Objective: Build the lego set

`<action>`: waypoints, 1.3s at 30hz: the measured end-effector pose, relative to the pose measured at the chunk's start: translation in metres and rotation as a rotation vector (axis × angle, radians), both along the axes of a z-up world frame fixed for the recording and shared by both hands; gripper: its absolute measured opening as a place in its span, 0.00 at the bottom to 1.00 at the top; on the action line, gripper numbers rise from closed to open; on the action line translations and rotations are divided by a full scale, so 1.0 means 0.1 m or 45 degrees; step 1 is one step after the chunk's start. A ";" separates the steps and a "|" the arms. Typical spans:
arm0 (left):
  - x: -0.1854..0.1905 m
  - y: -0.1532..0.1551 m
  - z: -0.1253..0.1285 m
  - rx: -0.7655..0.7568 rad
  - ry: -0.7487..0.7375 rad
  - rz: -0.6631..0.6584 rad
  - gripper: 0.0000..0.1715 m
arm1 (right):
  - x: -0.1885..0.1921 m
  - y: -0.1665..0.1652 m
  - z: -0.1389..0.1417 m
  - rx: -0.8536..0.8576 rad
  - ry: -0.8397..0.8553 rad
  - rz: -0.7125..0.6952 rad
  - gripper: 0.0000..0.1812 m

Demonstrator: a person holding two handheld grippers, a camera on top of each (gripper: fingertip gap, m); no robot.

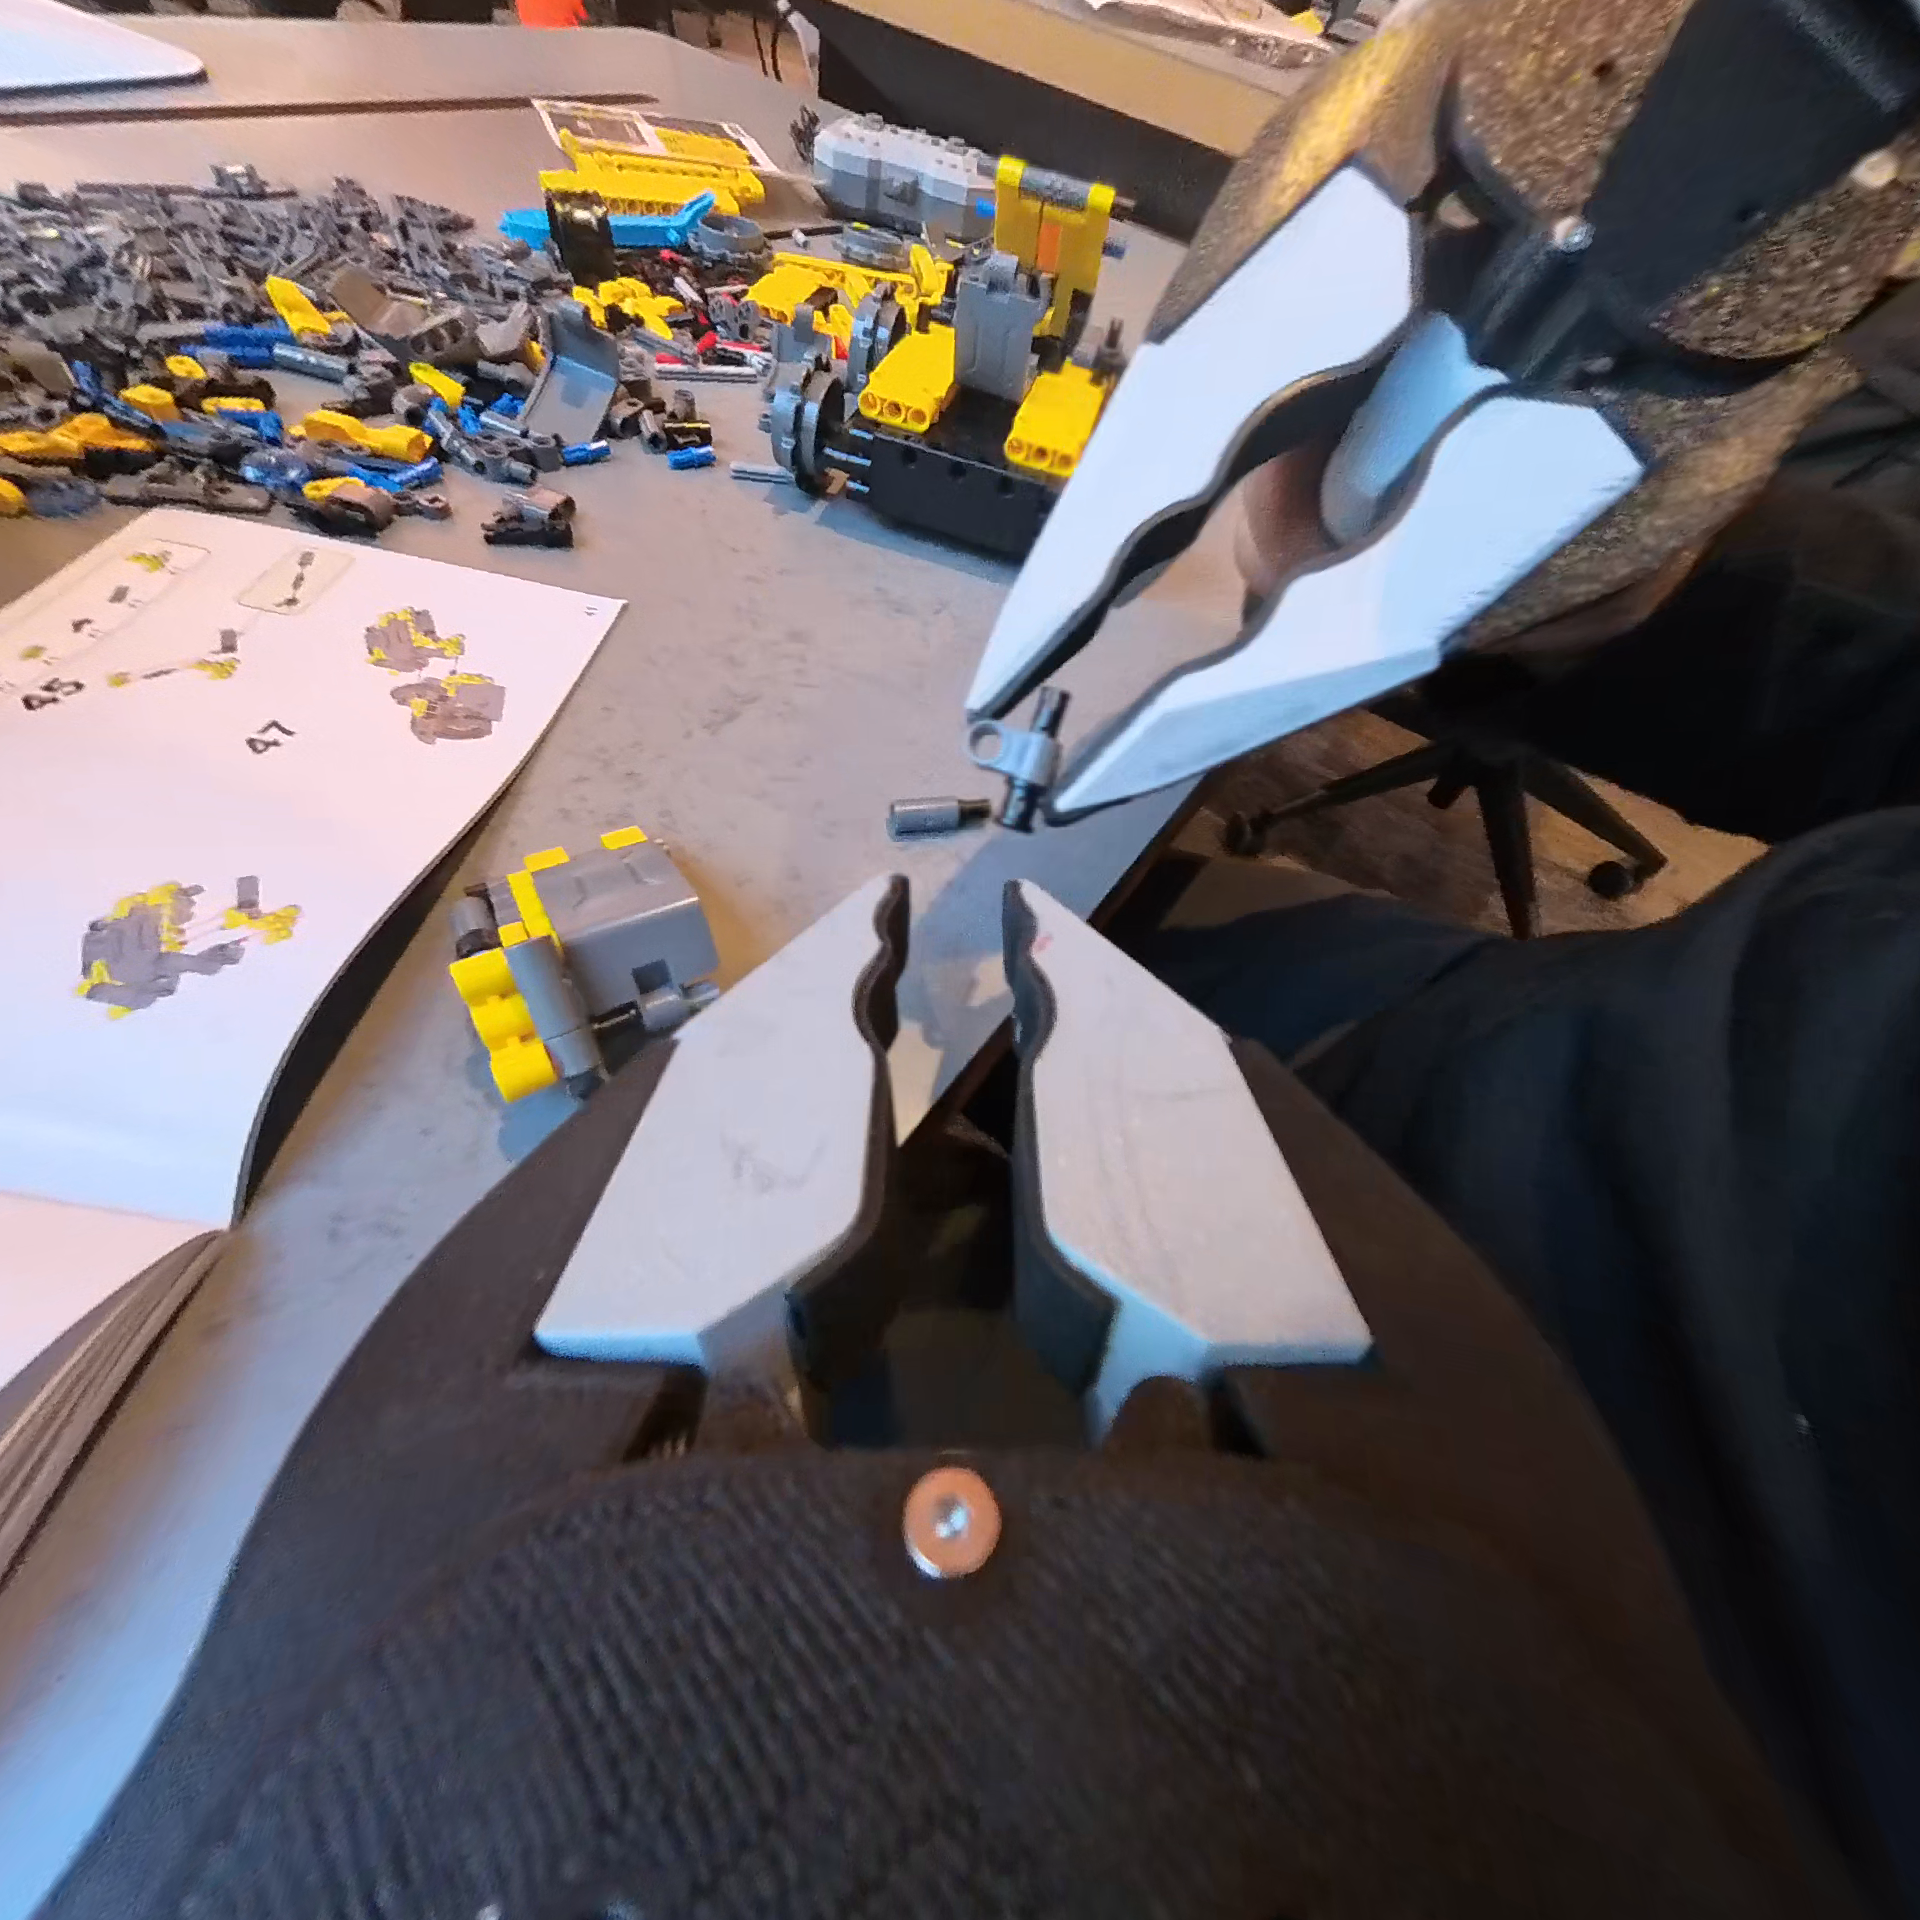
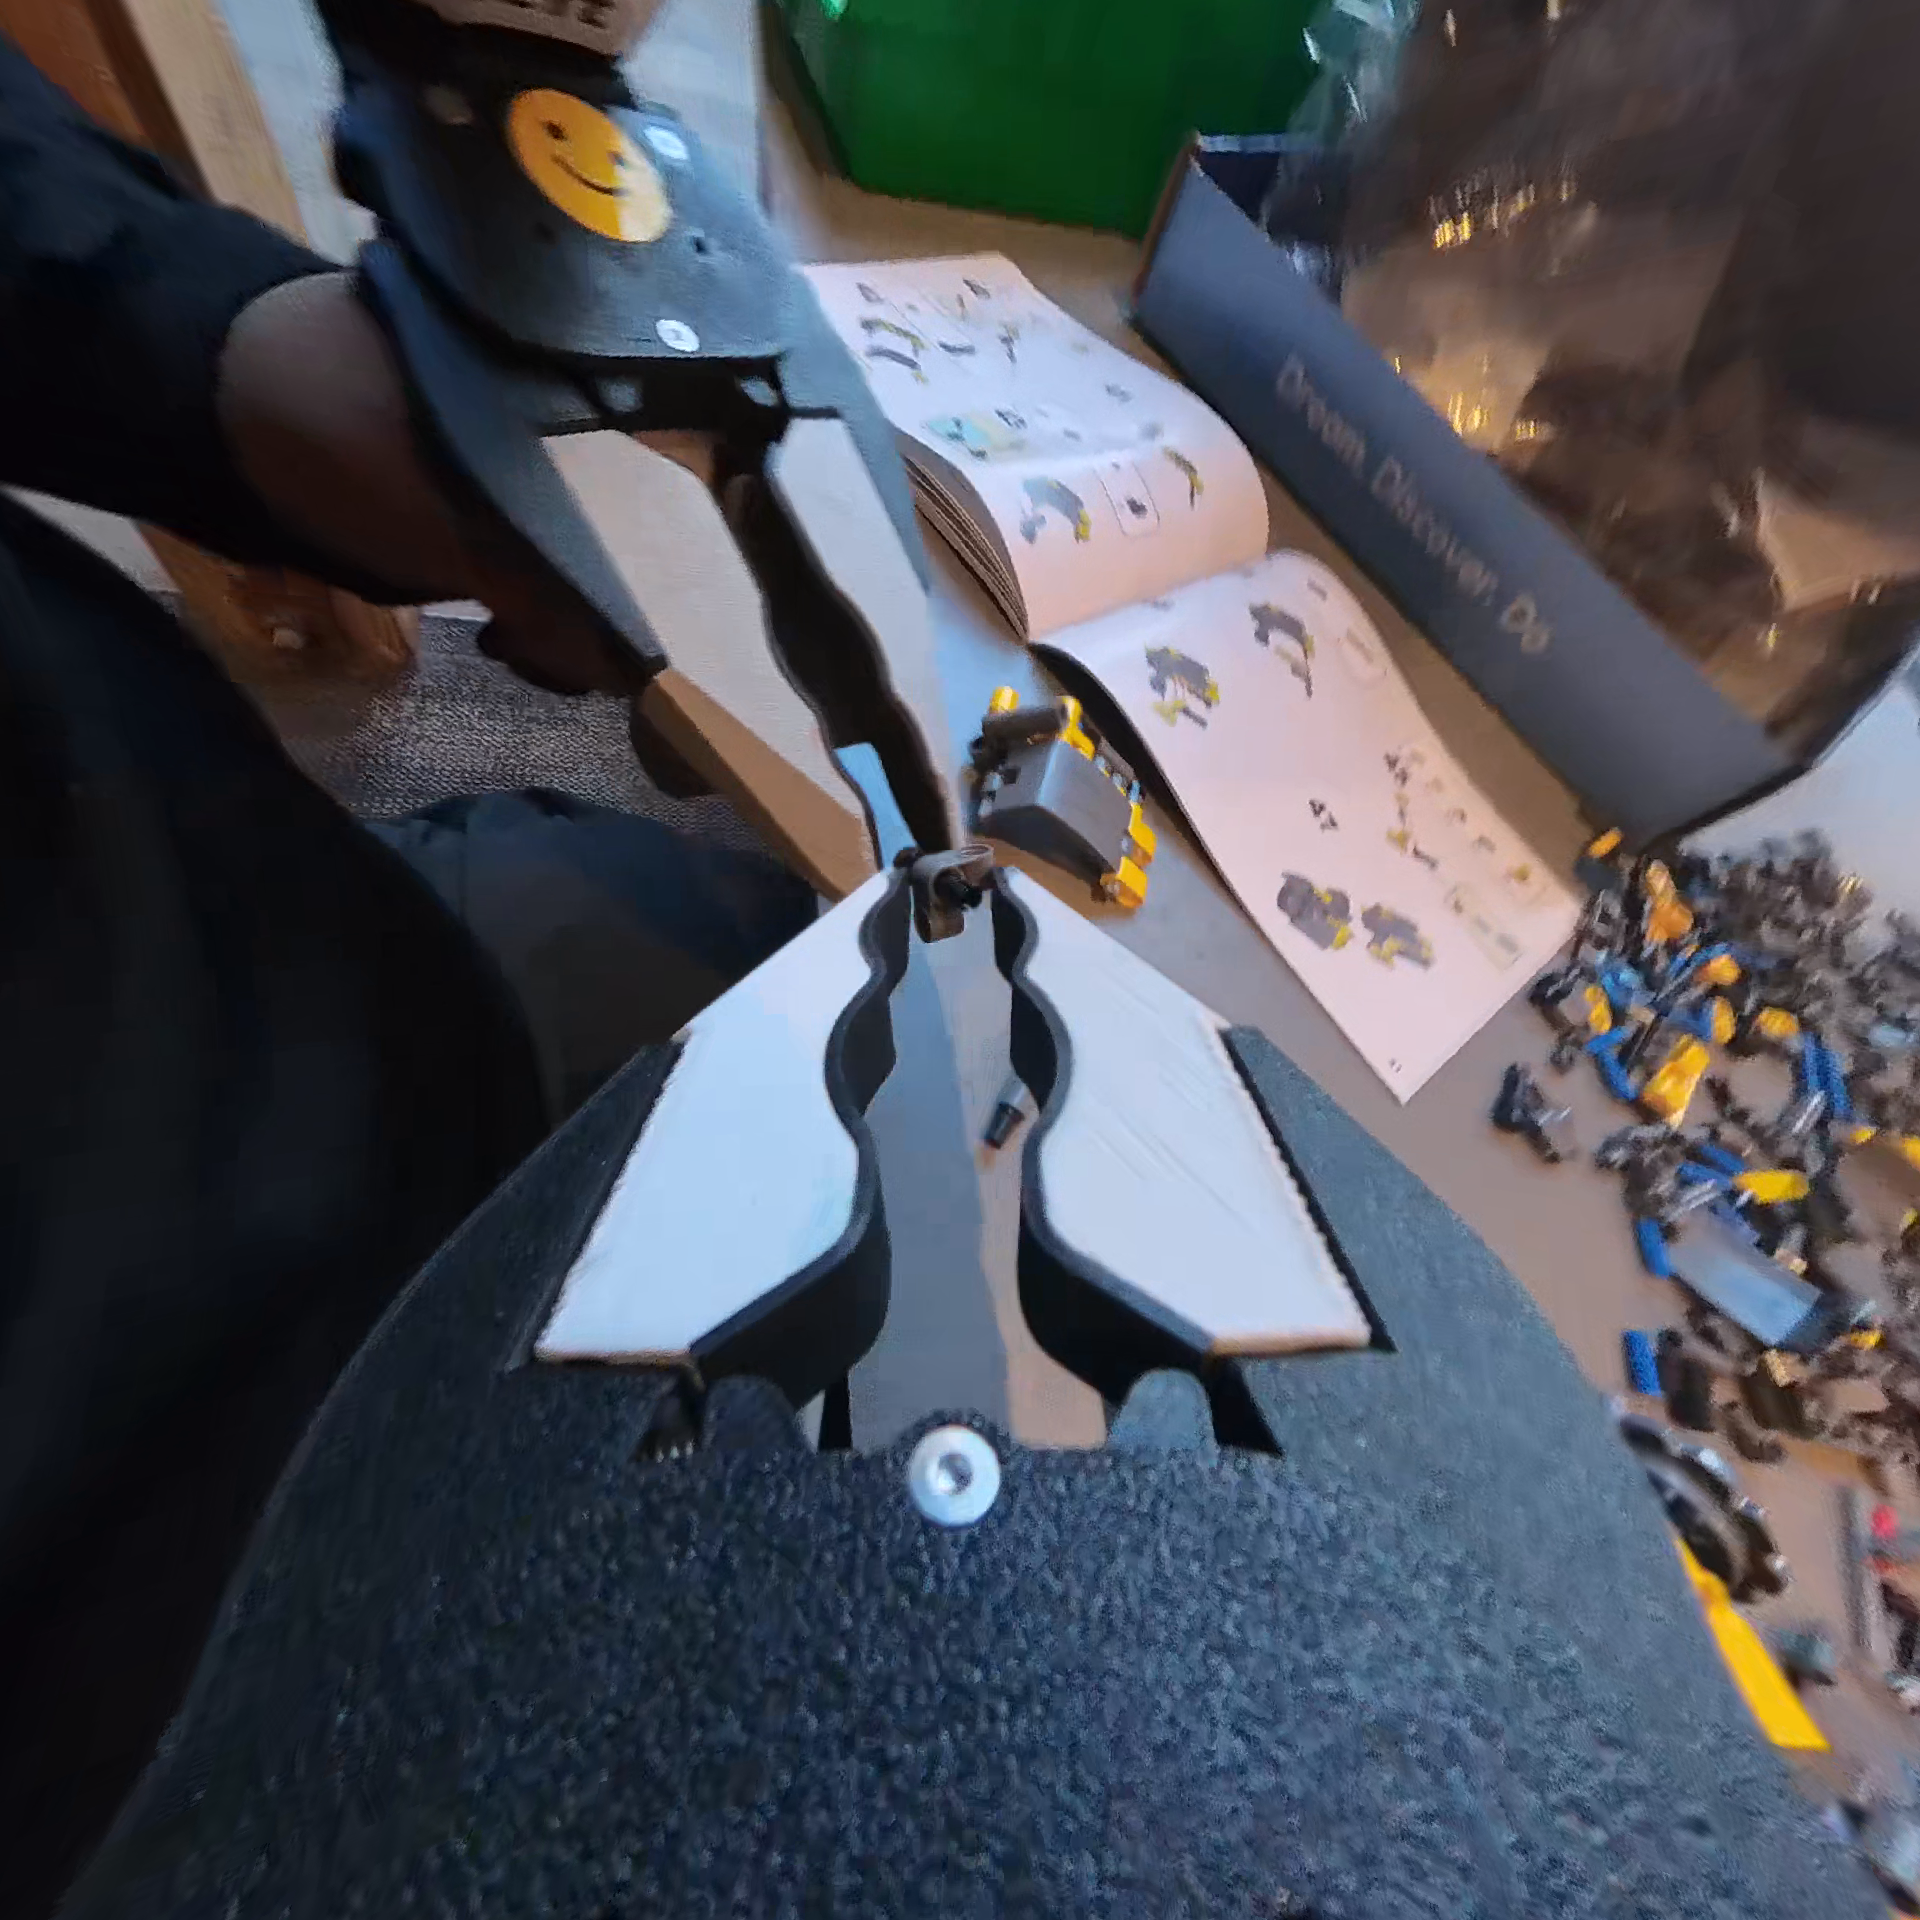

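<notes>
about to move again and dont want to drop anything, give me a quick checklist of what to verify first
1. Right gripper holds the grey connector at its tips: ok, though only the very tips pinch it.
2. Left gripper empty, jaws open: ok.
3. Loose pin flat on the table, near the edge and apart from both grippers: ok.
4. Grey and yellow block on the table beside the left gripper, untouched: ok.
5. Booklet open, pages visible: ok.
6. Black pin seated firmly in the connector: cannot tell.
</notes>
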State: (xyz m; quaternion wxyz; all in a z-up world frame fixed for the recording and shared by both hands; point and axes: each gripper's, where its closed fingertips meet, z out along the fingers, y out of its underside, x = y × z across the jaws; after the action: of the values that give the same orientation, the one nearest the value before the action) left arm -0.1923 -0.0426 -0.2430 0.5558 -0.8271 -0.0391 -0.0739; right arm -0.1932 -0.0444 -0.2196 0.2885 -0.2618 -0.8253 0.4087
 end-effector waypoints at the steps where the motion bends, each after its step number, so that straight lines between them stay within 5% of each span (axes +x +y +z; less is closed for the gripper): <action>1: 0.01 -0.01 0.02 0.012 0.016 -0.023 0.11 | 0.03 -0.03 0.02 0.014 0.035 0.036 0.08; 8: 0.30 -0.08 0.22 0.166 0.061 -0.310 0.08 | 0.16 -0.16 0.07 -0.031 0.088 0.162 0.08; 16: 0.45 -0.18 0.35 0.263 -0.227 -0.506 0.04 | 0.30 -0.22 0.16 -0.112 0.081 0.258 0.08; 35: 0.29 -0.33 0.33 0.254 -0.334 -0.384 0.04 | 0.15 -0.37 0.14 -0.165 0.017 0.244 0.08; 39: 0.12 -0.38 0.31 0.240 -0.198 -0.250 0.08 | 0.03 -0.38 0.09 -0.202 -0.030 0.176 0.08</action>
State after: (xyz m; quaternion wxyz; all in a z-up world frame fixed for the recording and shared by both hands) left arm -0.1802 -0.0810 -0.2119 0.6164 -0.7628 0.0060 -0.1950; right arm -0.1906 -0.0827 -0.2101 0.2284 -0.2310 -0.8097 0.4887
